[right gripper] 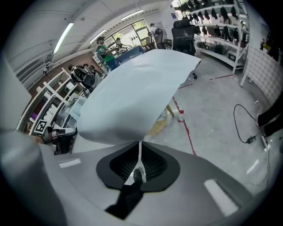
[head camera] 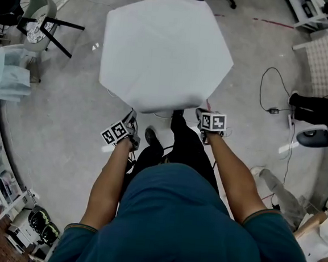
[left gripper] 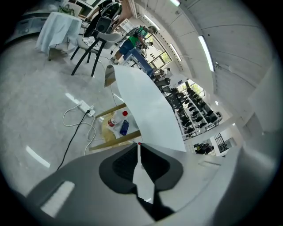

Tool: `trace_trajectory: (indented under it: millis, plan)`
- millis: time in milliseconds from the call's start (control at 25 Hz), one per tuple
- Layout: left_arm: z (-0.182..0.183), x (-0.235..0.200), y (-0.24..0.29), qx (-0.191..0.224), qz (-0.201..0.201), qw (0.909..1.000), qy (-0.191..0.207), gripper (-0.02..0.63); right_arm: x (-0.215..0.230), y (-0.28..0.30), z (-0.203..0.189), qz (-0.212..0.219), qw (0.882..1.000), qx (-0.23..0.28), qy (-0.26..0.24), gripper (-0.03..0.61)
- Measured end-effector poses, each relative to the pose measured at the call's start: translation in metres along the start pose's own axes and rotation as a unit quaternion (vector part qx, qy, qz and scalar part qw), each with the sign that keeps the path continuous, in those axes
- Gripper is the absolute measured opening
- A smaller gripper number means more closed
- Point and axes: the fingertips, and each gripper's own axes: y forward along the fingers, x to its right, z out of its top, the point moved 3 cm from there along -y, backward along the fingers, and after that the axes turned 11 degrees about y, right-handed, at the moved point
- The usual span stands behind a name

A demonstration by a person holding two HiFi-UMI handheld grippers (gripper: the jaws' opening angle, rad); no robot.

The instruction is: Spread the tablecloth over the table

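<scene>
The white tablecloth (head camera: 165,48) hangs spread in the air ahead of me and hides the table beneath it. Its near edge runs between my two grippers. My left gripper (head camera: 132,118) pinches the cloth's near left corner; in the left gripper view the cloth (left gripper: 146,106) runs down into the closed jaws of that gripper (left gripper: 139,146). My right gripper (head camera: 202,114) holds the near right corner. In the right gripper view the sheet (right gripper: 132,88) billows above the gripper (right gripper: 140,144), and a thin fold is clamped between its pads.
A black-legged chair (head camera: 41,20) and a cloth-draped seat (head camera: 9,74) stand at the far left. Cables and a plug (head camera: 274,110) lie on the floor at right, beside another person's legs (head camera: 314,106). A power strip (left gripper: 84,107) and a red-capped bottle (left gripper: 116,120) sit under the cloth.
</scene>
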Motion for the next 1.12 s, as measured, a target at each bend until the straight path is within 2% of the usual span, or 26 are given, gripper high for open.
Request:
trace_trajectory:
  millis: [200,360,480,640,760,840,1000,1120]
  plan:
    - [0.025,-0.01,-0.024,0.034,0.012,0.9989,0.03,-0.003,0.003,-0.018,0.009,-0.018,0.999,0.032,0.004,0.023]
    - [0.057,-0.01,-0.047,0.077,0.016,0.9948,0.065,-0.003,-0.004,-0.043,0.027,-0.027,0.996,0.084,0.002,0.023]
    - [0.09,-0.006,-0.064,0.125,0.009,0.9879,0.091,-0.003,-0.024,-0.062,0.047,-0.015,0.992,0.126,-0.013,0.023]
    - [0.141,0.026,-0.081,0.175,-0.02,0.9728,0.15,-0.003,-0.068,-0.087,0.077,0.031,0.982,0.178,-0.051,0.021]
    - [0.176,0.056,-0.098,0.206,-0.046,0.9547,0.209,-0.003,-0.112,-0.112,0.098,0.068,0.97,0.217,-0.089,0.021]
    - [0.2,0.077,-0.114,0.228,-0.058,0.9382,0.254,-0.003,-0.144,-0.129,0.108,0.093,0.959,0.239,-0.118,0.021]
    - [0.238,0.121,-0.15,0.266,-0.072,0.8976,0.344,-0.003,-0.205,-0.172,0.124,0.138,0.934,0.279,-0.176,0.021]
    - [0.26,0.155,-0.18,0.289,-0.073,0.8636,0.407,-0.003,-0.25,-0.215,0.135,0.169,0.907,0.318,-0.219,0.021]
